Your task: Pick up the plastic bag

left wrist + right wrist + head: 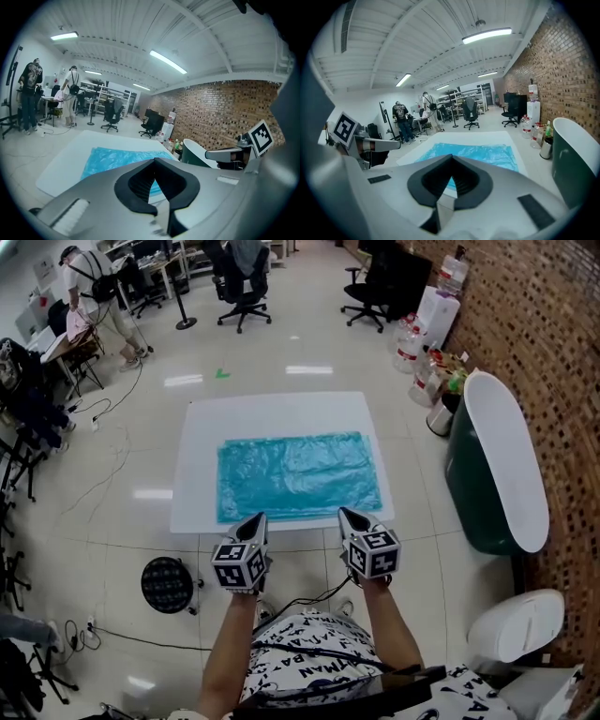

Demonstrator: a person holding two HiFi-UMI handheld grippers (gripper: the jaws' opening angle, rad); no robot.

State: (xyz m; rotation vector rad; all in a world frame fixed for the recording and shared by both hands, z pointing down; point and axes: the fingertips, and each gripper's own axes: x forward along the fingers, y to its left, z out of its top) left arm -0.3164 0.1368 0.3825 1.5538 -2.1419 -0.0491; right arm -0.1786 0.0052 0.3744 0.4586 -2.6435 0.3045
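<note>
A blue plastic bag (298, 476) lies flat on a white sheet (202, 446) spread on the floor. It also shows ahead in the left gripper view as the bag (112, 157) and in the right gripper view as the bag (480, 153). My left gripper (258, 517) hangs just short of the sheet's near edge, jaws closed to a point, holding nothing. My right gripper (345, 513) hangs beside it to the right, also shut and empty. In each gripper view the other gripper shows at the side: the right gripper (213, 153) and the left gripper (396, 144).
A dark green bin with a white lid (502, 460) stands at the right by the brick wall. Water bottles (412, 343) sit behind it. A black round object (167, 584) and cables lie on the floor at the left. Office chairs (242, 282) and people stand at the back.
</note>
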